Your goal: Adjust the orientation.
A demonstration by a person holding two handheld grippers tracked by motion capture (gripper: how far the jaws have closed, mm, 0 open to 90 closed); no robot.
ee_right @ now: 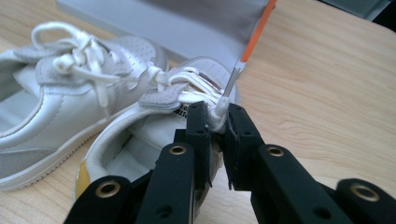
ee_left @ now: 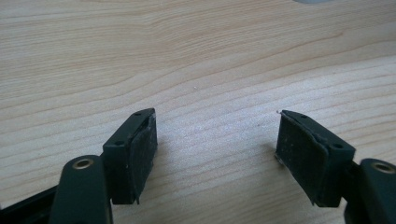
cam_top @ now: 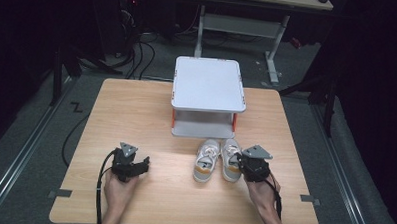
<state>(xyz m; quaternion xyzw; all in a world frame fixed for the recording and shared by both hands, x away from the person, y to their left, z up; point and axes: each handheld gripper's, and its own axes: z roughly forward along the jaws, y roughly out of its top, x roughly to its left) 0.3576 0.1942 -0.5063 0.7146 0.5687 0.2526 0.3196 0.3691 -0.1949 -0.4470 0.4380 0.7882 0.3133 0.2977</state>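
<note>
1. Right gripper (ee_right: 219, 122) jaws are clamped on the right shoe (ee_right: 140, 140) at its collar, on the table (cam_top: 136, 105) before the shelf (cam_top: 207, 85); lift straight up.
2. Left gripper (ee_left: 215, 140) jaws stand apart, empty; keep it clear.

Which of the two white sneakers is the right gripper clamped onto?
The right-hand sneaker: the right gripper pinches its side wall, while the other sneaker beside it lies free.

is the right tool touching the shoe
Touching. The right gripper view shows the right tool with its jaws shut on the rim of the near shoe, white material pinched between them.
</note>
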